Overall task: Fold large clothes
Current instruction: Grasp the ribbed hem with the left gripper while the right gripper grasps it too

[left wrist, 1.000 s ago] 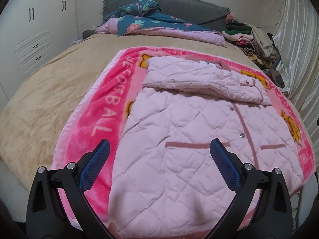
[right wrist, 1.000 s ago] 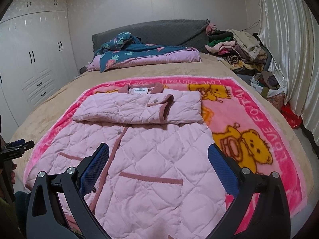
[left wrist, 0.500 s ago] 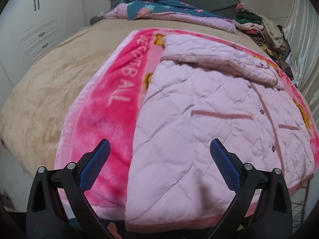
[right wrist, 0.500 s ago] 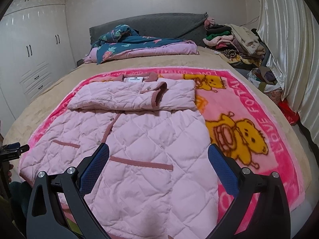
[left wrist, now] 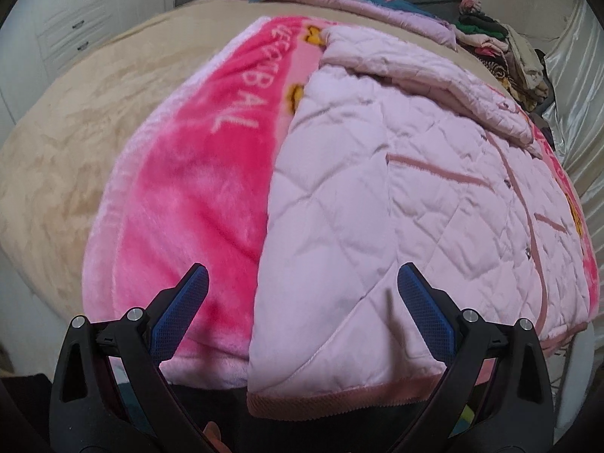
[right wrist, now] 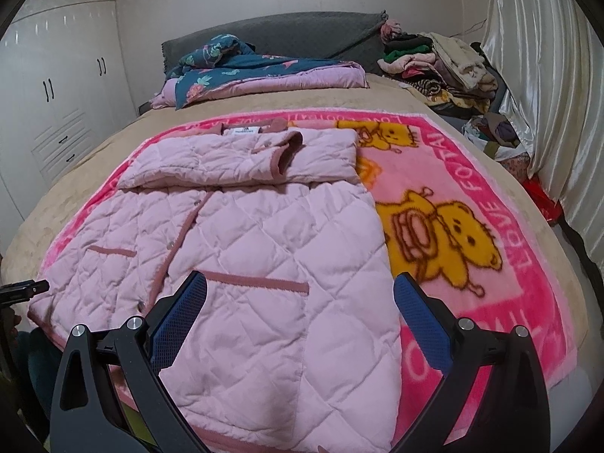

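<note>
A pale pink quilted jacket lies flat on a pink teddy-bear blanket, its sleeves folded across the chest. In the left wrist view the jacket fills the right half, its hem at the bed's near edge. My left gripper is open and empty, low over the jacket's near left hem corner and the blanket. My right gripper is open and empty above the jacket's lower right part. The left gripper's tip shows at the left edge of the right wrist view.
The beige bed carries folded floral bedding at the head and a clothes pile at the far right. White wardrobes stand on the left, a curtain on the right.
My left gripper has dropped and moved left toward the jacket's near left hem corner. My right gripper has come a little lower and closer over the jacket. Both stay open.
</note>
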Demonstrator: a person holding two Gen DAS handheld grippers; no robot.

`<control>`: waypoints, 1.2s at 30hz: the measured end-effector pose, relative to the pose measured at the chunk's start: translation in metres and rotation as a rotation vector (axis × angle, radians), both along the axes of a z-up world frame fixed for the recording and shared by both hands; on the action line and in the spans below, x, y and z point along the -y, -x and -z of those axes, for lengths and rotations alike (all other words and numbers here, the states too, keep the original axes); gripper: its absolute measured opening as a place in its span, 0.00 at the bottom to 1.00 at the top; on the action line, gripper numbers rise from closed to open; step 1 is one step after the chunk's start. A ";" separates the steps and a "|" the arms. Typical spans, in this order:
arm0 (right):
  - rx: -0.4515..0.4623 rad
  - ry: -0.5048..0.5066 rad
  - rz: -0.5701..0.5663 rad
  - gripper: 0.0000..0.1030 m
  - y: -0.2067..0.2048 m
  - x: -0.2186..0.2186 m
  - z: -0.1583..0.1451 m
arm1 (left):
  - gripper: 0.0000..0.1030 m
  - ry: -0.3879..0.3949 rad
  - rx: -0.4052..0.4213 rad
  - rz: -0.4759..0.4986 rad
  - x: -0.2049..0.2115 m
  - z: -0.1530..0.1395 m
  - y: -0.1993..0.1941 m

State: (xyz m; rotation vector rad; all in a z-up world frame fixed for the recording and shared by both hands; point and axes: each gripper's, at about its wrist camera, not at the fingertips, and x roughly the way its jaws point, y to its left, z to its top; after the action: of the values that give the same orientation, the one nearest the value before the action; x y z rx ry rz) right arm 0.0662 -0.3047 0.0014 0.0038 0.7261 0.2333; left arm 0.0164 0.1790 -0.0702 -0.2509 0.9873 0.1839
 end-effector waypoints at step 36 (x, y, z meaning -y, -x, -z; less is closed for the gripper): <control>-0.327 0.009 0.017 0.96 0.040 0.047 0.111 | 0.84 0.000 -0.059 0.095 0.034 0.022 -0.012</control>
State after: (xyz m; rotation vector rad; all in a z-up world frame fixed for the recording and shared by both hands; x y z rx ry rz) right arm 0.0265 -0.3513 -0.1099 0.0407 1.0520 0.2155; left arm 0.0284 0.1450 -0.0925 -0.1986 1.0550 0.1049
